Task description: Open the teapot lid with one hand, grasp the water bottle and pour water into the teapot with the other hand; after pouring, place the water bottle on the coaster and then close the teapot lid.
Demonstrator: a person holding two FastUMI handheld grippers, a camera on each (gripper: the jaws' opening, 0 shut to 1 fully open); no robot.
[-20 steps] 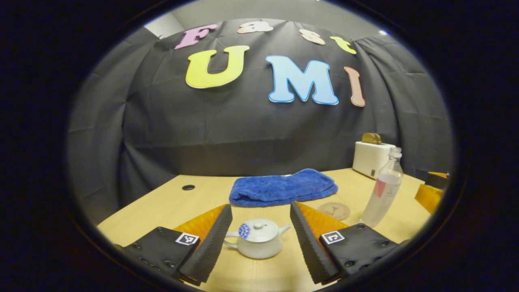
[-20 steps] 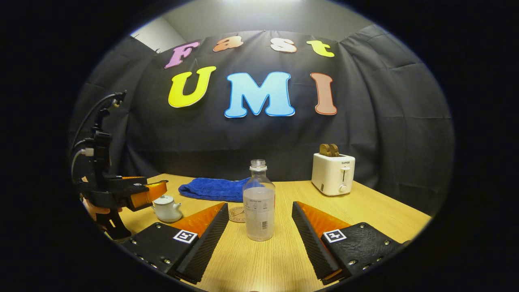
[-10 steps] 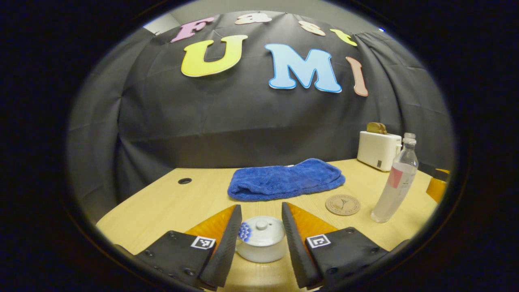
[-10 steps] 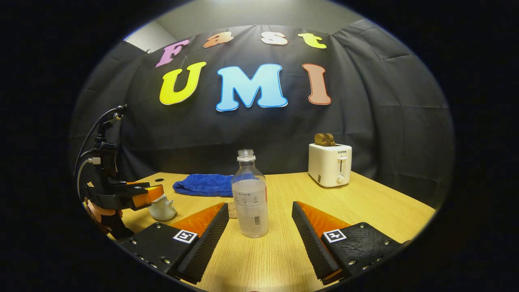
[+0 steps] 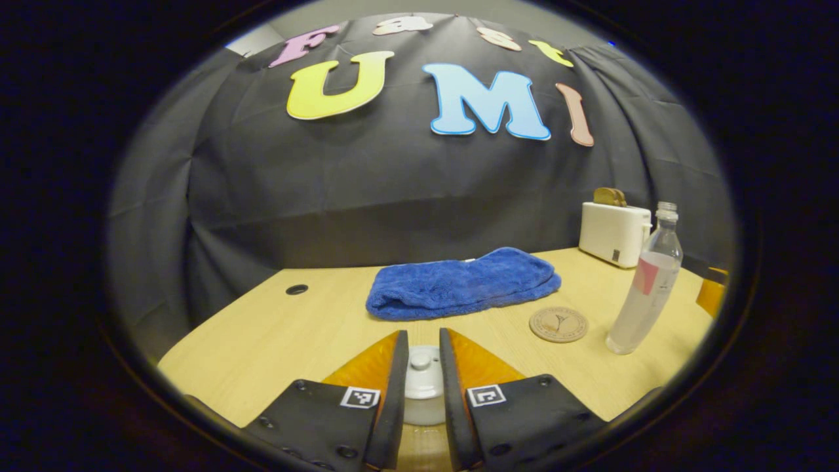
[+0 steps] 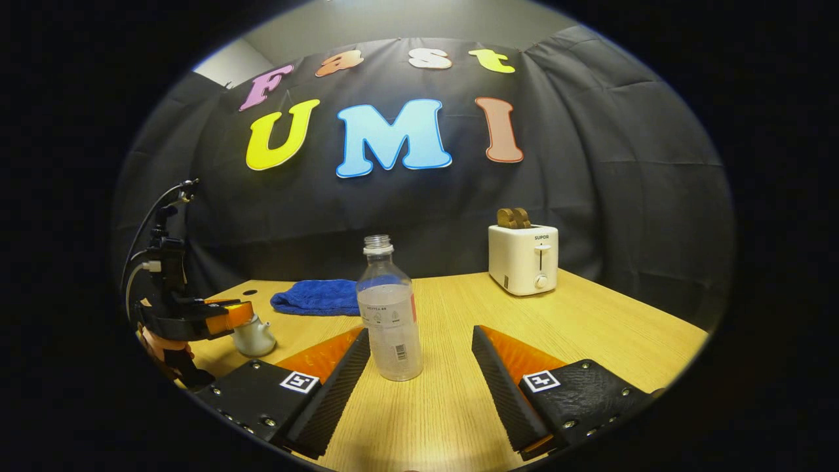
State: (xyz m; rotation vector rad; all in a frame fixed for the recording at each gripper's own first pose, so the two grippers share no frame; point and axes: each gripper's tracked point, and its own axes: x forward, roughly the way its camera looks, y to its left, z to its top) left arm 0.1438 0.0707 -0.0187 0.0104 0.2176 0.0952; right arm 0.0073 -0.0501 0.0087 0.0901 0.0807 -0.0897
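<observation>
Left gripper view sits low, right up against the teapot (image 5: 423, 387), facing the back wall. Right gripper view looks the same way from farther right. Both share the water bottle (image 5: 645, 288) (image 6: 389, 314) and the desk (image 5: 275, 328) (image 6: 590, 328).

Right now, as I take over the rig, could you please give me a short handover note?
Left gripper: fingers close around the teapot lid; contact unclear, lid on the teapot.
Right gripper: open, water bottle standing between its fingers, uncapped, not gripped.
Coaster: bare, on the table left of the bottle.
Done: both grippers lined up.
Left: lift lid, grasp bottle, pour, set bottle on coaster, close lid.
</observation>
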